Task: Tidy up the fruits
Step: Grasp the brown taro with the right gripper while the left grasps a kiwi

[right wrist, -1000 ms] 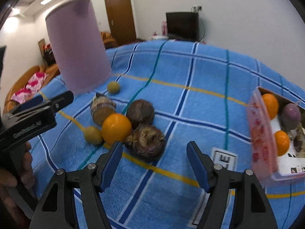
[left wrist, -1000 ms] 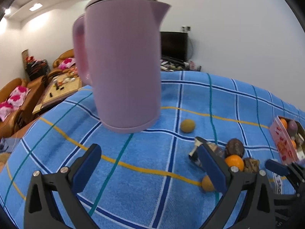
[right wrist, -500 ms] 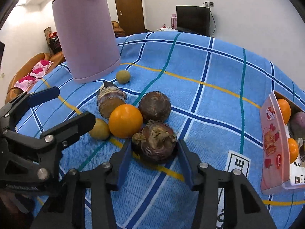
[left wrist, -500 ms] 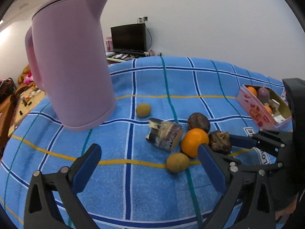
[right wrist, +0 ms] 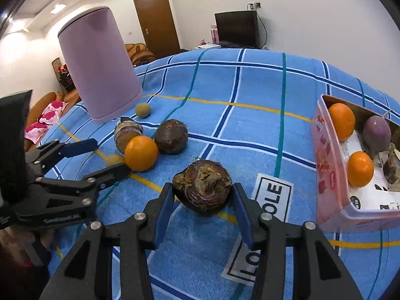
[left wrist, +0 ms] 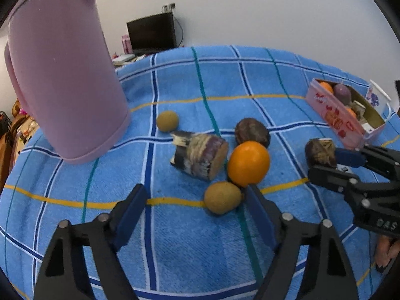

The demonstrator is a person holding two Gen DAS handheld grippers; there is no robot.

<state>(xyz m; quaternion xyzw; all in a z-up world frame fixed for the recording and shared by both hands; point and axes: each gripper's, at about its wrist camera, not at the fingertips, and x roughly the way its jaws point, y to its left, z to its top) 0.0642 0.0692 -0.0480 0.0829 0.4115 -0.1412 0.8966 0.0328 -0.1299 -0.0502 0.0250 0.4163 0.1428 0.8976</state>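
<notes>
My right gripper (right wrist: 203, 201) is shut on a dark brown wrinkled fruit (right wrist: 202, 188) and holds it above the blue cloth, left of the pink box (right wrist: 325, 165); the fruit also shows in the left wrist view (left wrist: 321, 153). The box holds two oranges (right wrist: 341, 121) and a purple fruit (right wrist: 376, 130). My left gripper (left wrist: 197, 208) is open, low over the cloth, its right finger beside a tan kiwi (left wrist: 222, 198). Ahead of it lie an orange (left wrist: 248, 163), a cut purple-brown chunk (left wrist: 201, 157), a dark round fruit (left wrist: 252, 132) and a second kiwi (left wrist: 167, 121).
A tall pink kettle (left wrist: 65, 75) stands at the far left on the blue checked cloth (left wrist: 175, 245). A white label (right wrist: 260, 212) lies on the cloth near the box. A white cup (left wrist: 377, 98) stands behind the box.
My right gripper closed on the wrinkled fruit, lifted it away from the pile and carried it right toward the box. My left gripper moved down toward the near kiwi.
</notes>
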